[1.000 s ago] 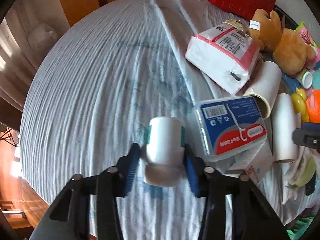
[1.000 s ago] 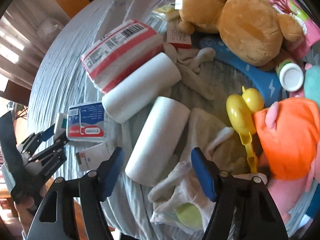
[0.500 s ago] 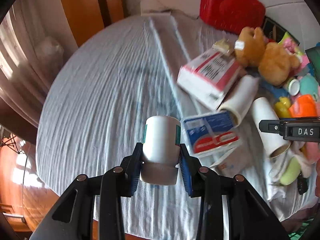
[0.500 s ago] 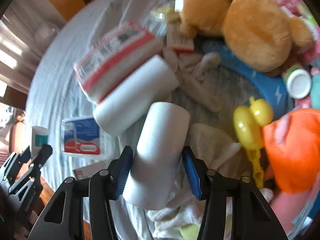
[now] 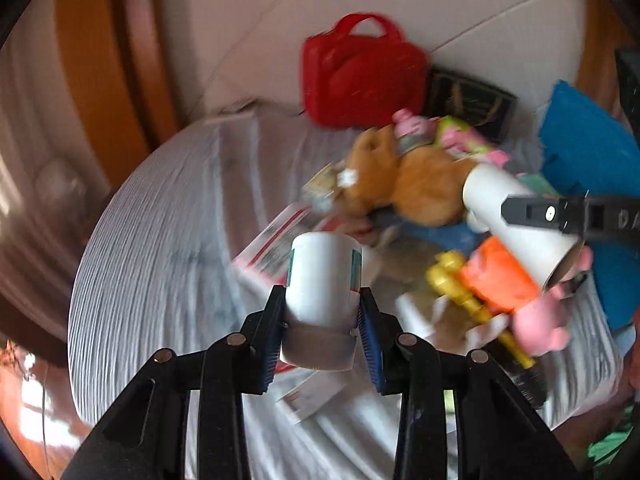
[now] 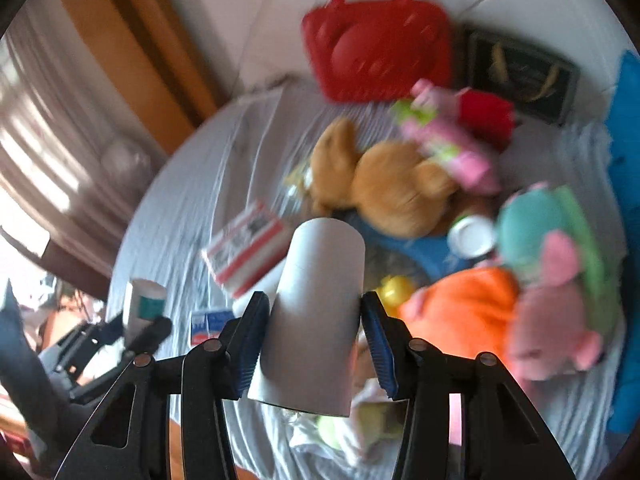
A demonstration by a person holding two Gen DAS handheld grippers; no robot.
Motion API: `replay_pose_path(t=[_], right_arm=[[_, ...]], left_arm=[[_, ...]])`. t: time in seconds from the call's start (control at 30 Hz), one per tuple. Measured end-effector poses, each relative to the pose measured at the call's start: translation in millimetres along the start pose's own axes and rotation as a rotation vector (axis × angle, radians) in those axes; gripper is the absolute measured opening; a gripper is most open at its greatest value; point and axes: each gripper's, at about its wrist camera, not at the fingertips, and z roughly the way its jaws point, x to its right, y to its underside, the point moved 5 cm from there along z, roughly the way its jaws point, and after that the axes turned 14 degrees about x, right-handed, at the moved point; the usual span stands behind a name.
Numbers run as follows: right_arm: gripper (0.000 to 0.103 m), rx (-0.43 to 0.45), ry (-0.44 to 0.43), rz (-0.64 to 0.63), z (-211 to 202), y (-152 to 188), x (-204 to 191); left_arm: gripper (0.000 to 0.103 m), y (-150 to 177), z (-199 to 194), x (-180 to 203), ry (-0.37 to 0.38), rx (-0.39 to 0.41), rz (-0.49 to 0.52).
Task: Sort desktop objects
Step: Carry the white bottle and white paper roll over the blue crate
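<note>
My left gripper (image 5: 320,316) is clamped on a small white bottle with a green label band (image 5: 323,280), its blue pads pressing the bottle's lower sides and the bottle standing upright between them, lifted above the cloth-covered table (image 5: 160,240). My right gripper (image 6: 316,320) is clamped on a white paper roll (image 6: 316,312), which stands nearly upright between its blue pads, also held off the table. From the left wrist view, the right gripper's black finger and its roll appear well ahead and to the right of my left gripper. From the right wrist view, the left gripper and its bottle sit low and far to the left. Ahead of both grippers lies a blurred heap of things: a brown plush bear (image 6: 384,184), and beside it a red-and-white tissue pack (image 6: 244,248) lying flat on the cloth. Nearer to my right gripper, on its right, are an orange plush (image 6: 460,312), a pink plush (image 6: 556,320) and a teal plush (image 6: 532,224). A yellow toy (image 5: 460,292) lies just right of my left gripper. At the far edge of the table, against the wall, stands a red handbag (image 6: 380,44), with a dark framed picture (image 6: 520,72) to its right. A blue-and-red packet (image 6: 210,326) lies just left of my right gripper.
</note>
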Motion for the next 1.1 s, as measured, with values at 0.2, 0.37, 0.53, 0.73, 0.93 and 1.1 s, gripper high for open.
replay_pose_path(t=[0.2, 0.37, 0.53, 0.73, 0.93, 1.1], right_arm=[[0.047, 0.183, 0.076, 0.061, -89, -39, 59], [0.047, 0.332, 0.17, 0.098, -174, -62, 122], [0.047, 0.44, 0.272, 0.144, -254, -69, 196], [0.047, 0.509, 0.428, 0.181, -346, -62, 298], [0.047, 0.498, 0.545, 0.204, -395, -46, 395], [0.047, 0.44, 0.609, 0.21, -409, -23, 459]], left_arm=[[0.035, -44, -16, 86, 0.127, 0.091, 0.083], [0.035, -81, -34, 183, 0.26, 0.159, 0.146], [0.035, -109, -58, 295, 0.396, 0.201, 0.201], [0.035, -135, -88, 426, 0.519, 0.228, 0.247], [0.035, -138, -103, 535, 0.581, 0.218, 0.3], [0.035, -128, -107, 603, 0.594, 0.174, 0.345]])
